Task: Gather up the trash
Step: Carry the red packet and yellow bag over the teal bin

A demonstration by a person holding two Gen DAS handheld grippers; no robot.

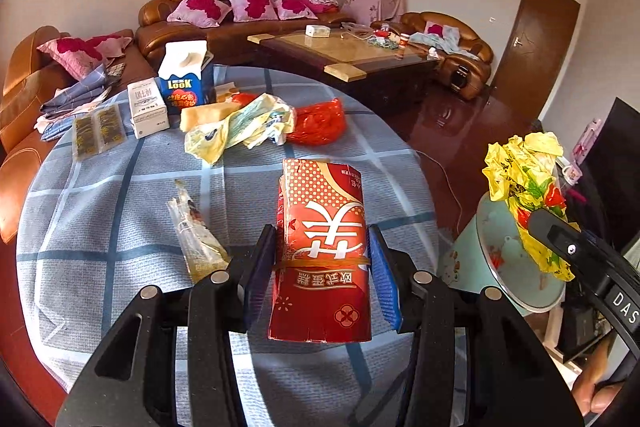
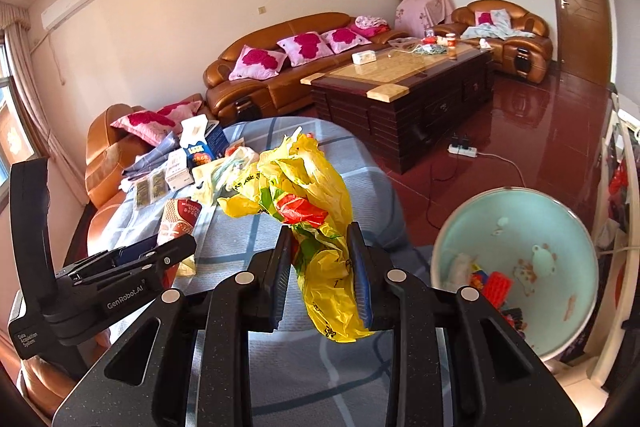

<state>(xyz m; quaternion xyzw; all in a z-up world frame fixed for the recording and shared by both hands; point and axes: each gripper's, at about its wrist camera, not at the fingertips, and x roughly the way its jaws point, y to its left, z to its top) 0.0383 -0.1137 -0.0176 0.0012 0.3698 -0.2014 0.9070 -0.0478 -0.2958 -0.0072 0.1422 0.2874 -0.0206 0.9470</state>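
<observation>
Round table under blue-grey checked cloth (image 1: pixel 120 195), littered with wrappers. Pale green round plastic bin (image 2: pixel 560 227) just off its right edge. Left gripper (image 1: pixel 322 263) clamps flattened red printed carton (image 1: pixel 320 251) above the cloth; right gripper (image 2: pixel 320 267) pinches crumpled yellow plastic bag (image 2: pixel 316 203), near the bin.
</observation>
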